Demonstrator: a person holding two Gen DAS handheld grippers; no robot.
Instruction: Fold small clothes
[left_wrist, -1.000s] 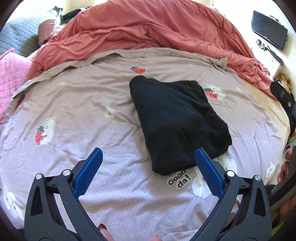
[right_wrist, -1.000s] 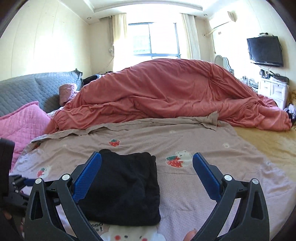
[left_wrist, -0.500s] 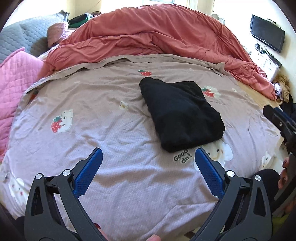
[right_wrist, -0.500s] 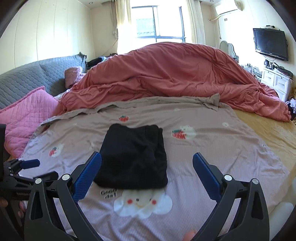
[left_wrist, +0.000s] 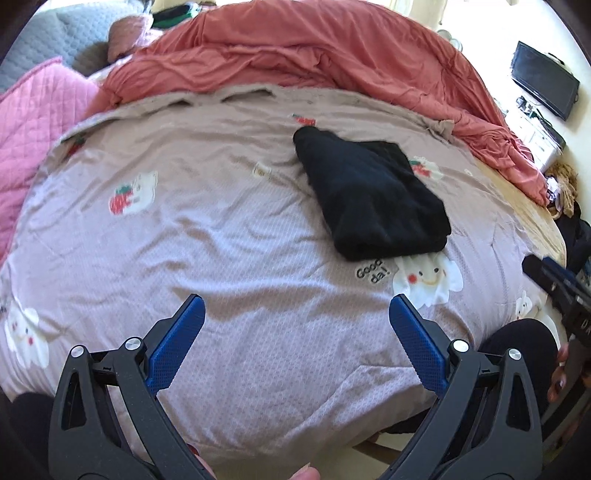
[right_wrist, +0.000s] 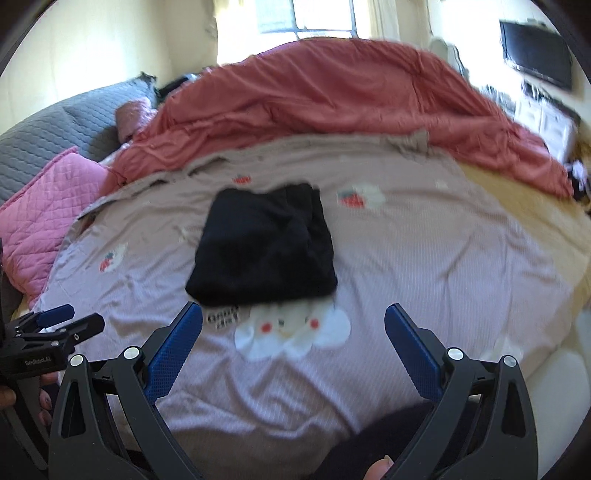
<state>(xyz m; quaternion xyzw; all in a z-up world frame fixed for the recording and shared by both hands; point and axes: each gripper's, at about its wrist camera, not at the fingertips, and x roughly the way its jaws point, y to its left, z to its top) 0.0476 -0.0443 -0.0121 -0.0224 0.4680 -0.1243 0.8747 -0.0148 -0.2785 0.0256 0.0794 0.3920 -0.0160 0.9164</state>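
Left gripper (left_wrist: 293, 325) and right gripper (right_wrist: 293, 330) are hovering wide open and empty above the bed's (left_wrist: 229, 229) near edge, folded black garment (left_wrist: 373, 201) lying mid-bed.

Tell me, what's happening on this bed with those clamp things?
A person holds a two-finger gripper in each hand and is folding small clothes. A black garment lies folded in a compact rectangle on the printed bedsheet, near a smiling cloud print. The left gripper and the right gripper are both open, empty and short of the garment, touching nothing. A salmon duvet is heaped behind it.
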